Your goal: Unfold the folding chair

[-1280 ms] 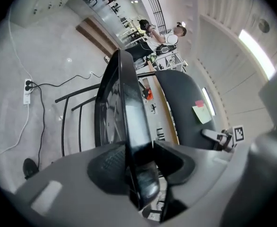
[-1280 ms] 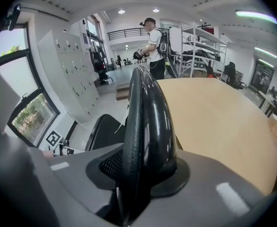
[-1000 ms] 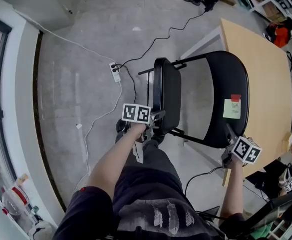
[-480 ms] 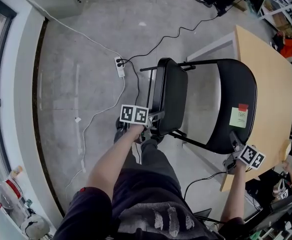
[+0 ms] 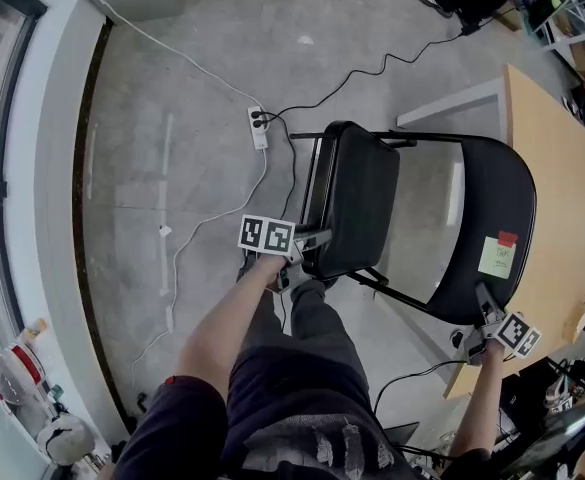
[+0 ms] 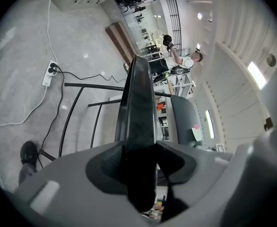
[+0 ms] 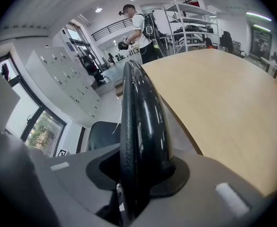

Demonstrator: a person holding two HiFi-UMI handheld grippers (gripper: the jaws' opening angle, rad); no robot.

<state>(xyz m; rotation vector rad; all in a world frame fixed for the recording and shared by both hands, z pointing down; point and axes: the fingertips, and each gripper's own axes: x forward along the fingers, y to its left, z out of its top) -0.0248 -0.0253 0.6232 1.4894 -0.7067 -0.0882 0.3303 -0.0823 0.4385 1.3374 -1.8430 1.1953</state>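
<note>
Black, our one folding chair [image 5: 492,198] stands left of the wooden table [image 5: 562,158]. Of our two grippers, the left gripper [image 5: 310,240] pinches the seat's [image 5: 357,203] near edge and the right gripper [image 5: 484,306] pinches the backrest's [image 5: 472,268] near edge. Seat and backrest now stand further apart than a second ago.
</note>
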